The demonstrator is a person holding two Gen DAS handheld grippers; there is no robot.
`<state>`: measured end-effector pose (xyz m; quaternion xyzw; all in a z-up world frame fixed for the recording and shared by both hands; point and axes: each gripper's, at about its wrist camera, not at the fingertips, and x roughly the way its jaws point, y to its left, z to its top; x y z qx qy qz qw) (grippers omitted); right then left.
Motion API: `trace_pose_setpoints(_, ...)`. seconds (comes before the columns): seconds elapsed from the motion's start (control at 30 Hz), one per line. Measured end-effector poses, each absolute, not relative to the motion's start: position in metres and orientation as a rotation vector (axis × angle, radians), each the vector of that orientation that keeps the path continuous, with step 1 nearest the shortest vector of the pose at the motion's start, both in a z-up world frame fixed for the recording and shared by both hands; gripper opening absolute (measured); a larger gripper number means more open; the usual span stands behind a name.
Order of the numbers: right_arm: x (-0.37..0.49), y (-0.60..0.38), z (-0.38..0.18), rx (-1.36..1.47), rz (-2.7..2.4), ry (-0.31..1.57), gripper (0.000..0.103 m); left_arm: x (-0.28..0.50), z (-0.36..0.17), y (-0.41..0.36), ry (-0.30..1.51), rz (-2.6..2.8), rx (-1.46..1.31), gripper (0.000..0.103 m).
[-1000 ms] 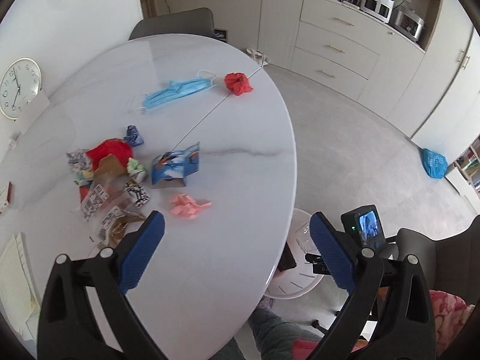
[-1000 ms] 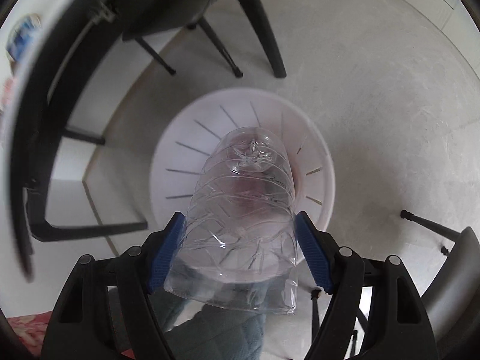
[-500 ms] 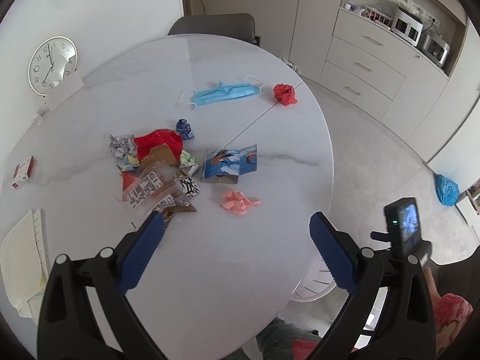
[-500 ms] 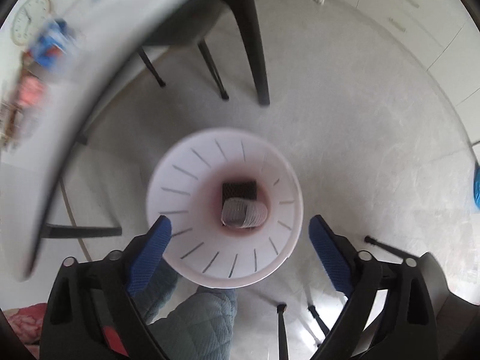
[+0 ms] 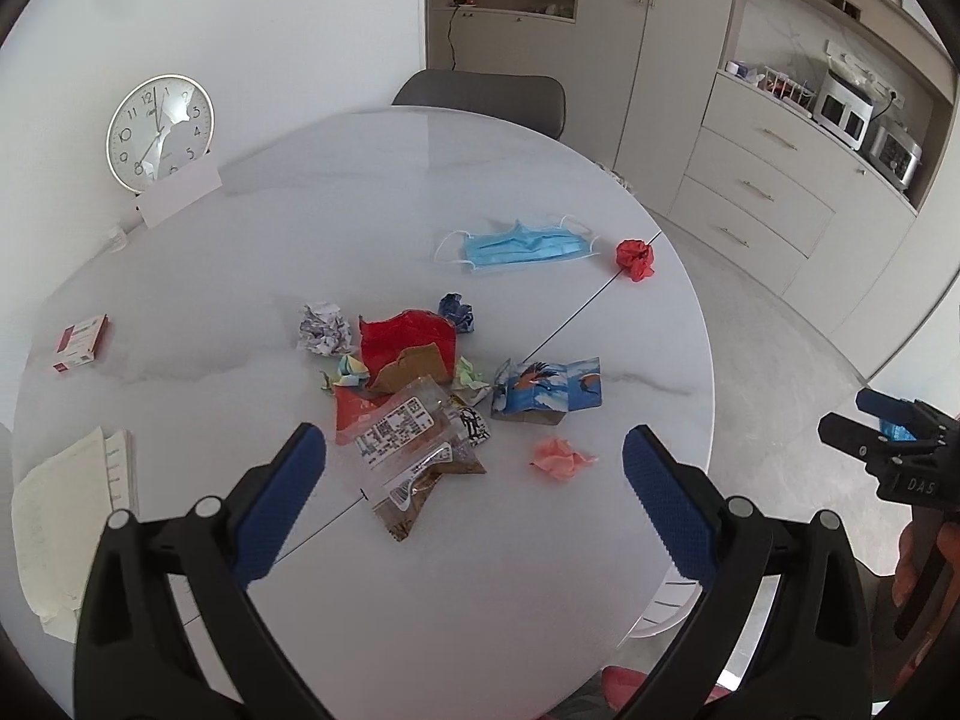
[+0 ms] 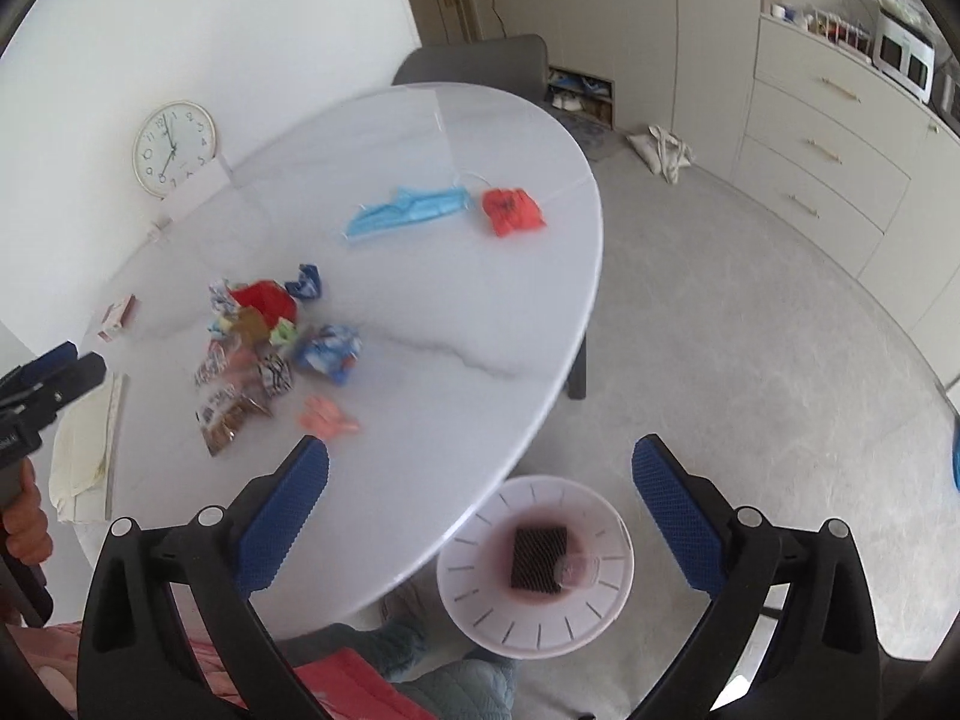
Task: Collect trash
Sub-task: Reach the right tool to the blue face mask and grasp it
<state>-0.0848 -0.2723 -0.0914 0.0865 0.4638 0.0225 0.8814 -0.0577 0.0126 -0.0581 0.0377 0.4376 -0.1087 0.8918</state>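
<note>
Right claw: jaws opening, wide, nothing between them; held above the white bin on the floor beside the bench. Left claw: wide, empty, held over the bench. Trash: wrapper pile, pink wad, blue mask, red wad remaining on the bench. Risk: light wads may be nudged off the bench edge by a hasty approach; the loose wrappers may be only partly gripped and dropped short of the bin.

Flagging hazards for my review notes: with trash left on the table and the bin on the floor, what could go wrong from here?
1. The red wad lies near the table edge; a nudge could knock it off.
2. The wrappers overlap, so the tongs may lift several and drop one.
3. The bin sits partly under the table; a drop might miss.
</note>
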Motion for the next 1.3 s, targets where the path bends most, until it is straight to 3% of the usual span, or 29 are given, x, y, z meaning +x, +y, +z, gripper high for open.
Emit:
trace_pose_setpoints(0.33, -0.014, -0.237, -0.088, 0.137, 0.156, 1.004, 0.101, -0.012, -0.077, 0.02, 0.948, -0.283, 0.072, 0.095)
trace_pose_setpoints(0.57, 0.103, -0.202, -0.109, -0.089, 0.348, 1.067, 0.101, 0.025, -0.095, 0.022, 0.98, -0.3, 0.081, 0.095)
trace_pose_setpoints(0.77, 0.214, -0.186, -0.153, -0.078, 0.356, 1.145, 0.1, 0.046, -0.11, 0.024, 1.02, -0.279, 0.054, 0.095)
trace_pose_setpoints(0.97, 0.276, -0.163, -0.204, -0.128, 0.34, 1.212, 0.083, 0.055, -0.122, 0.023, 1.037, -0.26, 0.055, 0.095)
trace_pose_setpoints(1.13, 0.281, -0.147, -0.22, -0.215, 0.36, 1.229, 0.058, 0.06, -0.125, 0.027, 1.042, -0.242, 0.036, 0.095)
trace_pose_setpoints(1.2, 0.276, -0.144, -0.219, -0.242, 0.368, 1.217, 0.042, 0.061, -0.126, 0.027, 1.042, -0.242, 0.035, 0.095)
trace_pose_setpoints(1.3, 0.274, -0.147, -0.217, -0.214, 0.391, 1.22, 0.027, 0.062, -0.127, 0.024, 1.041, -0.251, 0.045, 0.095)
